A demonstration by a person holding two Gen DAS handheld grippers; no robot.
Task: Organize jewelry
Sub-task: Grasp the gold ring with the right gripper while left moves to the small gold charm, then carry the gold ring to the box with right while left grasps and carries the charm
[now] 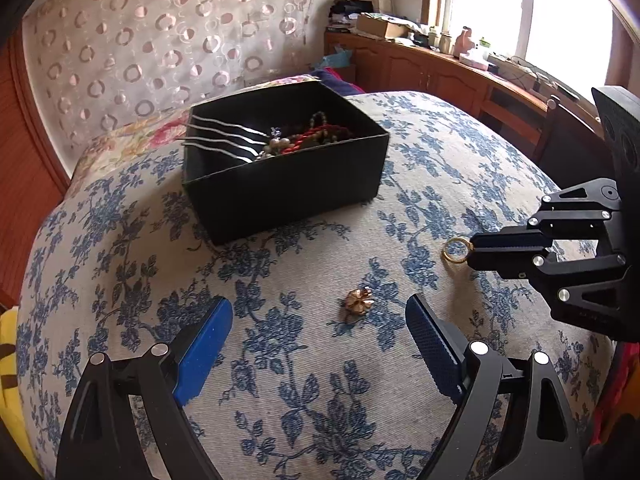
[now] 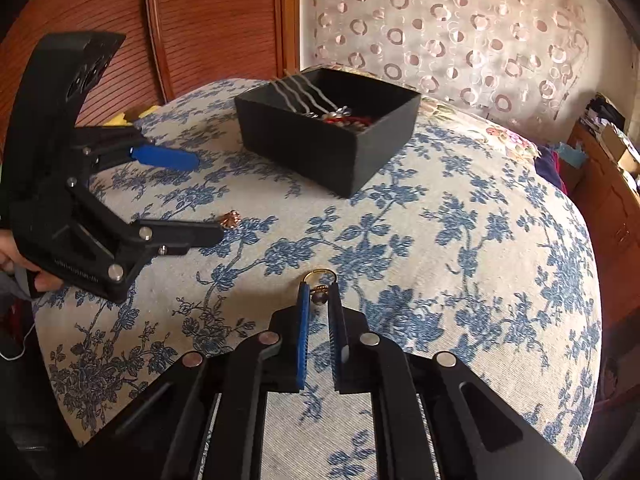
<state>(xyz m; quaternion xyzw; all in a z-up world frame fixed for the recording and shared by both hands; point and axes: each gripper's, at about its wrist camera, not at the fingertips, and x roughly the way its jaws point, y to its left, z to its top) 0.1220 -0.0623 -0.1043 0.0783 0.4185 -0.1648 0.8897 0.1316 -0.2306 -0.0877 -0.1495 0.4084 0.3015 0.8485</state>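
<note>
Jewelry mostly sits in the black box [image 1: 280, 184]; the gold ring [image 2: 319, 280] is pinched by the right gripper [image 2: 320, 300], the left gripper [image 1: 320, 320] spread around a flower piece [image 1: 358, 300]. That thin hold could slip over the bedspread [image 1: 320, 400].

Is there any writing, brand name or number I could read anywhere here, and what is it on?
Embossed lettering on the body of the left tool: too small and blurred to read.
Black box: no label visible.
Cardboard box and the small items on the far counter: too small to tell whether they carry text.
Nothing else shows readable words, numbers or signs.
</note>
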